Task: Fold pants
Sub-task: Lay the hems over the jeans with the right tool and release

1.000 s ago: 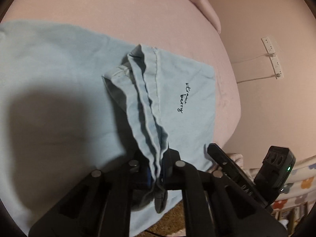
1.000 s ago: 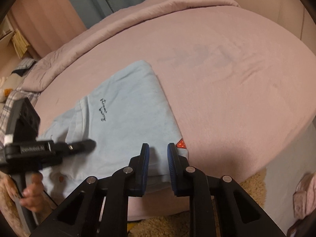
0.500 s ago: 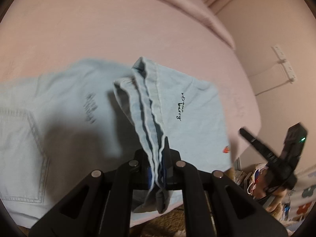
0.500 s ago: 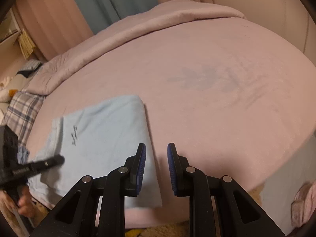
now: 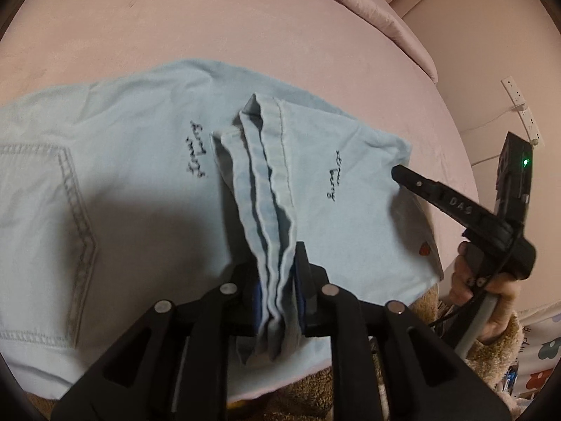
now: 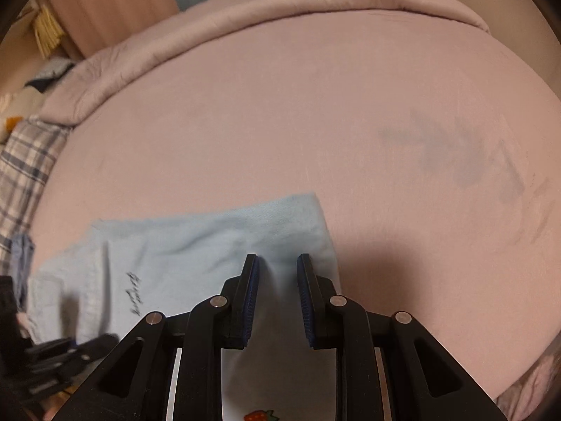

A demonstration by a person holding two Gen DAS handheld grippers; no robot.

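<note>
Left claw (image 5: pixel 280 294), jaws just easing apart around the bunched hem of the pants (image 5: pixel 140 175) folded on the bed (image 5: pixel 245 10), likely starts release; right claw (image 6: pixel 277 298) spread, empty.

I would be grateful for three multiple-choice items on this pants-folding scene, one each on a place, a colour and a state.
1. Where do the pants lie?
A. on a wooden floor
B. on the pink bed
C. over a chair back

2. What colour are the pants?
A. light blue
B. black
C. red

3. What is between the jaws of the left gripper?
A. nothing
B. a white towel
C. a bunched fold of the pants

Answers:
1 B: pink sheet shows all around the cloth.
2 A: the denim is pale blue in both views.
3 C: layered hems run down between its pads, though its jaws have just been opening. The right gripper stands open above the cloth.
</note>
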